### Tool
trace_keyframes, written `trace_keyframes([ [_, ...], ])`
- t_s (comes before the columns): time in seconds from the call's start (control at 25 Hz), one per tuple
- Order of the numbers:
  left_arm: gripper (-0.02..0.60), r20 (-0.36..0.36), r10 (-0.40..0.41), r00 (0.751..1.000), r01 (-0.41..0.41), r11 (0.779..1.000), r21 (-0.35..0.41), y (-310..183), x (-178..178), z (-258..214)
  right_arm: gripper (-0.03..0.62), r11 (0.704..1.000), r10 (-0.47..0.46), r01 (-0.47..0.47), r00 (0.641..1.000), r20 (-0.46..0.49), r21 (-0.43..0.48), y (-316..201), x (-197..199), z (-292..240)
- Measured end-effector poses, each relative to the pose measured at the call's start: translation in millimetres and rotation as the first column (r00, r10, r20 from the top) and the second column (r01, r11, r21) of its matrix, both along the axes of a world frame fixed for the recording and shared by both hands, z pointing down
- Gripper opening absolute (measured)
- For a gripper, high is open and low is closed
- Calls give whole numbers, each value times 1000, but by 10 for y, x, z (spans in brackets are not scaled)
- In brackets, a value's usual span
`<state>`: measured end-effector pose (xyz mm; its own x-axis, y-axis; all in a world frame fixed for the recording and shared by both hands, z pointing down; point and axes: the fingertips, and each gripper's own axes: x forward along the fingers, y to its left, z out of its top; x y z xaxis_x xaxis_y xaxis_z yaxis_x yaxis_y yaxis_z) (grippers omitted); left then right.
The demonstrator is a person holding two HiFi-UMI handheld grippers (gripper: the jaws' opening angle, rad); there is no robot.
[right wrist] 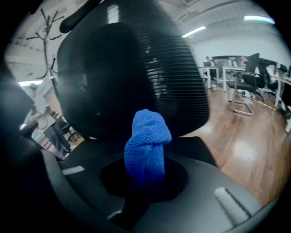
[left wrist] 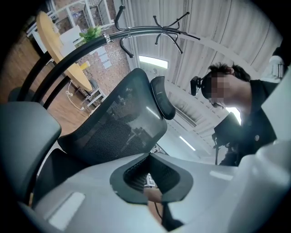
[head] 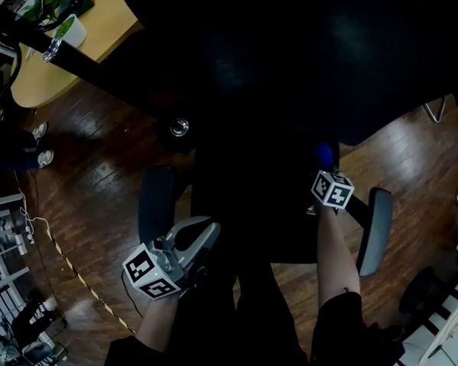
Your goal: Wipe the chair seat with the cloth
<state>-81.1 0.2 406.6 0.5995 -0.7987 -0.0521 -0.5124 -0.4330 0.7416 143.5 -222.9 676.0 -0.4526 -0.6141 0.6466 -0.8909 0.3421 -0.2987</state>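
Observation:
A black mesh office chair fills the head view, its dark seat [head: 250, 218] between two grey armrests [head: 156, 204] [head: 376, 228]. My right gripper [head: 323, 162] hangs over the seat's right side, shut on a blue cloth [head: 323, 152]. In the right gripper view the rolled cloth [right wrist: 146, 144] sticks up from the gripper [right wrist: 145, 177] in front of the chair back [right wrist: 132, 68]. My left gripper [head: 205, 234] is at the seat's front left, beside the left armrest, holding nothing. In its own view the left gripper [left wrist: 152, 176] has its jaws together and points up at the backrest [left wrist: 118, 127].
Wooden floor [head: 98, 187] surrounds the chair. A yellow table [head: 108, 15] with a potted plant [head: 69, 28] stands at the top left, and a coat rack [left wrist: 154, 27] rises behind the chair. Striped tape [head: 79, 274] runs across the floor. Desks and chairs [right wrist: 243, 91] stand further right.

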Motion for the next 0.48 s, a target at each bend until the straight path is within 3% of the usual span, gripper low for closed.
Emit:
trace_keyframes([
  [0.2, -8, -2, -41, 999, 41, 999, 9, 52, -139, -25, 37, 955, -296, 294, 953, 63, 33, 386, -1559, -59],
  [0.36, -8, 2, -79, 997, 79, 997, 15, 103, -291, -37, 37, 900, -433, 437, 890, 141, 9, 822, -2542, -10],
  [0.48, -8, 0, -104, 995, 104, 994, 14, 168, -340, -17, 38, 851, -515, 524, 841, 164, -15, 1096, -3007, 57],
])
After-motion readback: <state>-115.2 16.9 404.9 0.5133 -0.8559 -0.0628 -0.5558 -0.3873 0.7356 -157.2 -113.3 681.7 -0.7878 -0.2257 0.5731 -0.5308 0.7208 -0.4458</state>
